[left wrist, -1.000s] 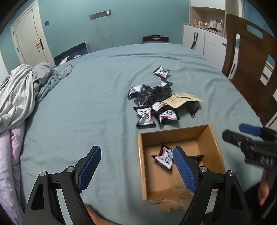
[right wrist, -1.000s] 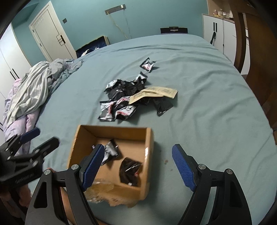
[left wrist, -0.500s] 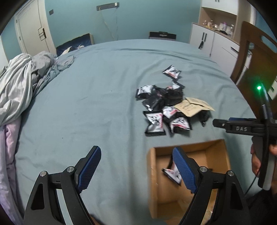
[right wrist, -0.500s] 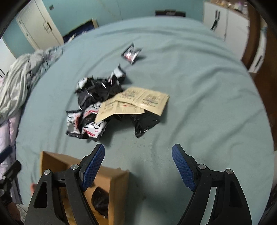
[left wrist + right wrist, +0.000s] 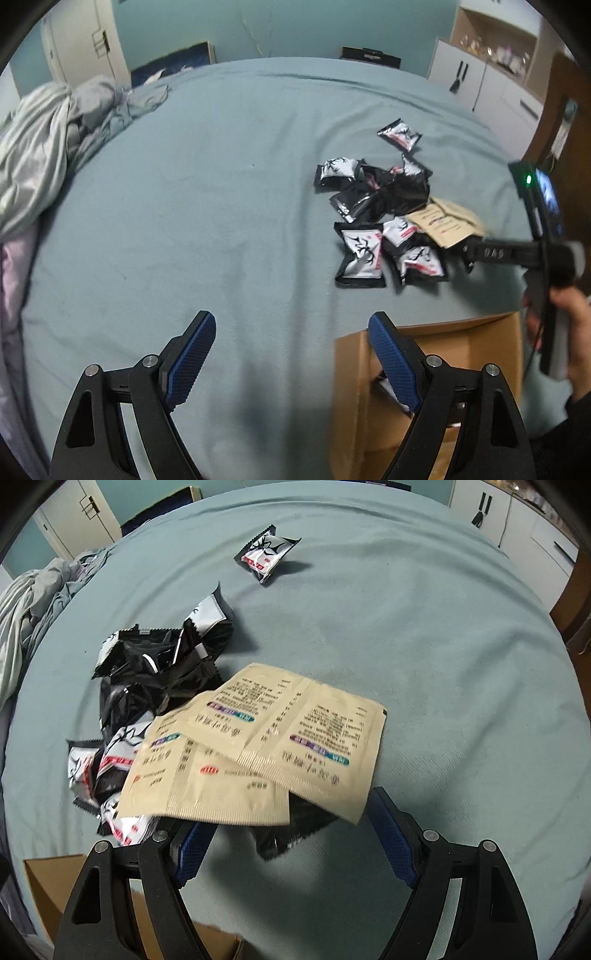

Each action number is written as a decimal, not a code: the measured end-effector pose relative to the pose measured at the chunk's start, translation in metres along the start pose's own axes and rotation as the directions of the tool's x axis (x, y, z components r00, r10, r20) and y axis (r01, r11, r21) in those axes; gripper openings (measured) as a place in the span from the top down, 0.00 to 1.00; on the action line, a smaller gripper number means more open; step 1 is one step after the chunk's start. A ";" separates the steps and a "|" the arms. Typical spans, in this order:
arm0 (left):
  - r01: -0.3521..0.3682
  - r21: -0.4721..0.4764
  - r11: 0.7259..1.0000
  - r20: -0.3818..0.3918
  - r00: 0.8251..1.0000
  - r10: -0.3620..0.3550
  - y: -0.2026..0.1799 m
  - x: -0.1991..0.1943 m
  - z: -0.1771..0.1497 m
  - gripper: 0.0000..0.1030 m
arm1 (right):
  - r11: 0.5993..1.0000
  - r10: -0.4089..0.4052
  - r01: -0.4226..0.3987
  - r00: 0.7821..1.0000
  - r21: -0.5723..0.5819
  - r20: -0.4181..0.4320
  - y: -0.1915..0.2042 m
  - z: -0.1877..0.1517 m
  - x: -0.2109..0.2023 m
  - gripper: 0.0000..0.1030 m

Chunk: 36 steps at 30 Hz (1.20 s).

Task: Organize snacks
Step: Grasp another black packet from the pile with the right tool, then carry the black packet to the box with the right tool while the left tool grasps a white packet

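Several snack packets (image 5: 360, 254) strewn across teal bedsheet (image 5: 207, 206).

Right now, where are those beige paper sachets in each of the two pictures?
Left wrist view: the beige sachets lie right of centre, on the right edge of the snack pile, partly behind the right gripper.
Right wrist view: they fill the middle, just above the blue fingers.
Shared landmark: the lone black-and-white packet lying apart beyond the pile.
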<state>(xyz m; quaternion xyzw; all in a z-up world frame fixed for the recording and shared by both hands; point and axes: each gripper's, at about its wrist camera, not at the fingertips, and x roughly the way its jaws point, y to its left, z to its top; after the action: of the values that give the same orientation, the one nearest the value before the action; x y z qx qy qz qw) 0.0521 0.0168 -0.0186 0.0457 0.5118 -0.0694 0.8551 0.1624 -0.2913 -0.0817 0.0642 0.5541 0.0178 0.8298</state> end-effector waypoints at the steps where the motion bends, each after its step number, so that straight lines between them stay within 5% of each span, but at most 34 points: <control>1: -0.001 0.003 1.000 -0.003 1.000 0.001 -0.001 0.002 0.000 0.17 | 1.000 -0.011 0.011 1.000 -0.011 0.006 0.001 0.001 0.000 0.40; 2: 0.000 0.003 1.000 -0.006 1.000 0.000 -0.001 0.003 0.000 0.17 | 0.999 -0.019 0.019 1.000 -0.026 0.010 0.002 0.001 0.000 0.53; 5: -0.021 0.029 0.999 -0.008 1.000 0.021 -0.002 0.007 0.001 0.17 | 0.999 -0.009 0.010 1.000 -0.053 0.022 0.006 -0.003 -0.008 0.70; 8: -0.055 0.081 0.995 0.000 0.998 0.055 -0.008 0.010 0.003 0.17 | 0.998 0.061 -0.061 0.998 -0.019 -0.005 0.005 -0.012 -0.021 0.71; 16: 0.040 0.125 0.991 -0.053 0.998 -0.034 -0.028 0.035 0.036 0.17 | 0.977 0.198 -0.203 0.977 0.070 0.076 -0.013 -0.054 -0.103 0.71; 26: 0.137 0.071 0.988 -0.243 0.963 -0.116 -0.047 0.114 0.068 0.17 | 0.935 0.269 -0.315 0.929 0.162 0.255 -0.041 -0.175 -0.190 0.71; 28: 0.174 0.048 0.984 -0.275 0.949 -0.154 -0.048 0.124 0.070 0.34 | 0.919 0.306 -0.365 0.897 0.145 0.318 -0.041 -0.187 -0.205 0.71; 29: 0.180 0.047 0.983 -0.288 0.944 -0.159 -0.048 0.127 0.070 0.61 | 0.920 0.308 -0.370 0.885 0.126 0.348 -0.039 -0.189 -0.210 0.71; 32: 0.181 0.045 0.982 -0.277 0.947 -0.162 -0.047 0.127 0.069 0.67 | 0.930 0.303 -0.358 0.874 0.084 0.379 -0.028 -0.181 -0.208 0.70; 36: 0.179 0.017 0.984 -0.236 0.957 -0.170 -0.040 0.108 0.066 0.71 | 0.924 0.339 -0.373 0.900 0.085 0.273 -0.016 -0.174 -0.175 0.70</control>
<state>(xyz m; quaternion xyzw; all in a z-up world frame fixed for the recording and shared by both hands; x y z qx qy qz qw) 0.1534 -0.0401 -0.0831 0.0244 0.6094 -0.1482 0.7785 -0.0659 -0.3098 0.0116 0.2225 0.4223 0.1234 0.8700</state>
